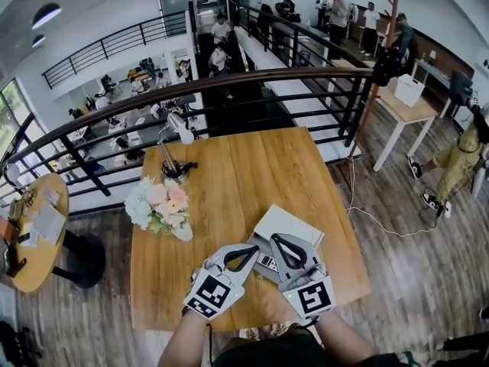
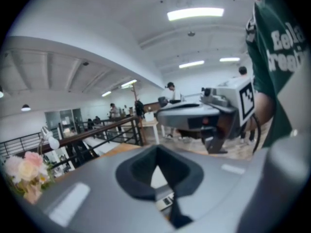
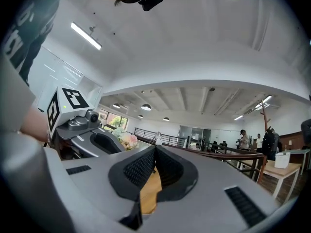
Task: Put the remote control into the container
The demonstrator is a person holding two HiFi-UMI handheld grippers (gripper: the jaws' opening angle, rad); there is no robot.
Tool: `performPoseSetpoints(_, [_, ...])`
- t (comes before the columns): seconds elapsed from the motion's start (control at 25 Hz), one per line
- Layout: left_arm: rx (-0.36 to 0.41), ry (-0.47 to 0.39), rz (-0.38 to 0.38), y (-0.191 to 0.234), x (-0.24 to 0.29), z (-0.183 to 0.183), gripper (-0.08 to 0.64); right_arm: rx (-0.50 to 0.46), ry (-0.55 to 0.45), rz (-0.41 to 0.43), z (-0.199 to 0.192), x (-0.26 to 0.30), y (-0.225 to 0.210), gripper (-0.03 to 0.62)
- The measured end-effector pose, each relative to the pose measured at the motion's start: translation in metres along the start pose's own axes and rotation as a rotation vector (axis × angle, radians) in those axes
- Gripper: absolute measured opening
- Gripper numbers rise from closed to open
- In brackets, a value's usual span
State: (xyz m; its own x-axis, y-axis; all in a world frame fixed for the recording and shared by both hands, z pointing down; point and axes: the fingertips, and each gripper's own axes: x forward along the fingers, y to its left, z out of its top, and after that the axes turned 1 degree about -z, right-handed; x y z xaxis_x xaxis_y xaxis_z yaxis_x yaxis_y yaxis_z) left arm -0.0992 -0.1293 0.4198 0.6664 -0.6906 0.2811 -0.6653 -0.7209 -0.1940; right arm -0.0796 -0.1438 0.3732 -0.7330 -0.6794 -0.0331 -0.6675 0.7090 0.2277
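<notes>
The remote control (image 1: 266, 262), dark with pale buttons, lies on the wooden table (image 1: 229, 182) just in front of a white, flat container (image 1: 290, 222). My two grippers rest side by side over the near edge, tips pointing away. The left gripper (image 1: 256, 248) is shut with nothing in it, its tip just left of the remote. In the left gripper view its jaws meet at the tip (image 2: 157, 152), and the remote (image 2: 165, 201) and container (image 2: 158, 177) show through the gap behind them. The right gripper (image 1: 276, 238) is shut and empty too, its tip (image 3: 155, 148) over bare wood.
A bunch of pale flowers (image 1: 159, 205) and a small desk lamp (image 1: 174, 147) stand at the table's left. Behind the table runs a black railing (image 1: 229, 90) over a drop. A round side table (image 1: 34, 232) stands far left.
</notes>
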Motion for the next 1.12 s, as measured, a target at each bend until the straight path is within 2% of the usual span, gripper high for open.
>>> performPoseSetpoints(0.2, [-0.027, -0.081, 0.095, 0.011, -0.011, 0.015, -0.002, 0.031, 0.002, 0.012, 0.002, 0.003, 0.002, 0.017])
performPoseSetpoints(0.4, [-0.027, -0.144, 0.174, 0.012, -0.017, 0.024, -0.002, 0.054, 0.046, -0.027, -0.002, 0.003, -0.007, 0.015])
performPoseSetpoints(0.52, [-0.035, -0.190, 0.232, 0.013, -0.021, 0.028, -0.002, 0.055, 0.037, -0.025, -0.001, 0.003, -0.007, 0.017])
performPoseSetpoints(0.64, [-0.029, -0.229, 0.287, 0.014, -0.023, 0.034, -0.001, 0.053, 0.077, -0.020, -0.003, 0.003, -0.008, 0.017])
performPoseSetpoints(0.72, [-0.019, -0.245, 0.308, 0.015, -0.022, 0.036, -0.002, 0.054, 0.103, -0.013, -0.007, 0.002, -0.008, 0.016])
performPoseSetpoints(0.88, [0.031, -0.288, 0.350, 0.019, -0.026, 0.044, -0.003, 0.055, 0.047, 0.002, -0.012, 0.000, -0.009, 0.017])
performPoseSetpoints(0.96, [0.049, -0.290, 0.363, 0.019, -0.029, 0.045, -0.003, 0.056, 0.051, 0.018, -0.013, -0.002, -0.006, 0.016])
performPoseSetpoints(1.12, [0.041, -0.293, 0.386, 0.024, -0.031, 0.041, -0.003, 0.084, 0.032, 0.052, -0.011, -0.004, -0.003, 0.017])
